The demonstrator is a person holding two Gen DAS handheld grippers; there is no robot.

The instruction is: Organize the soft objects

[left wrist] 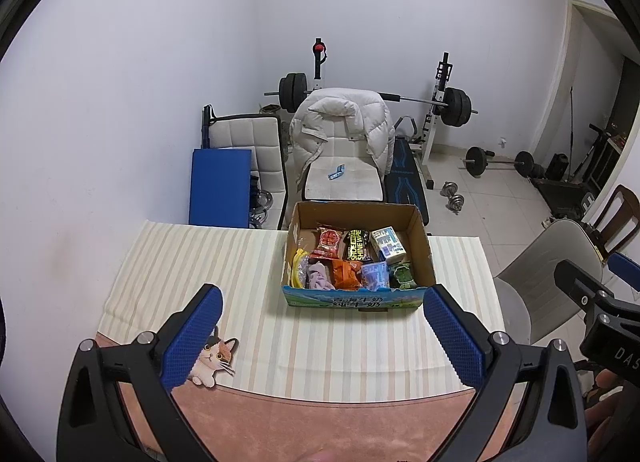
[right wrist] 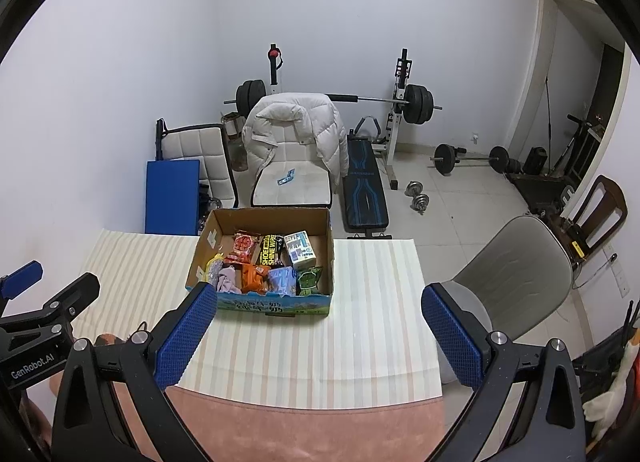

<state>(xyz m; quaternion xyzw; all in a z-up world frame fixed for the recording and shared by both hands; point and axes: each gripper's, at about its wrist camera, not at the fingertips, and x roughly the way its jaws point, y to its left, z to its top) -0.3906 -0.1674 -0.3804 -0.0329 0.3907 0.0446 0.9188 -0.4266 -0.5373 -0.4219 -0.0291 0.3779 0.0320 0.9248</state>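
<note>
Both the left gripper (left wrist: 322, 336) and right gripper (right wrist: 316, 336) hover with jaws spread wide, holding nothing, above the striped-cloth desk (left wrist: 360, 346). Ahead, the soft packets and pouches sit packed inside the open brown cardboard box (left wrist: 420, 240). This fits either a finished sorting or items awaiting removal; neither reading is settled.
</note>
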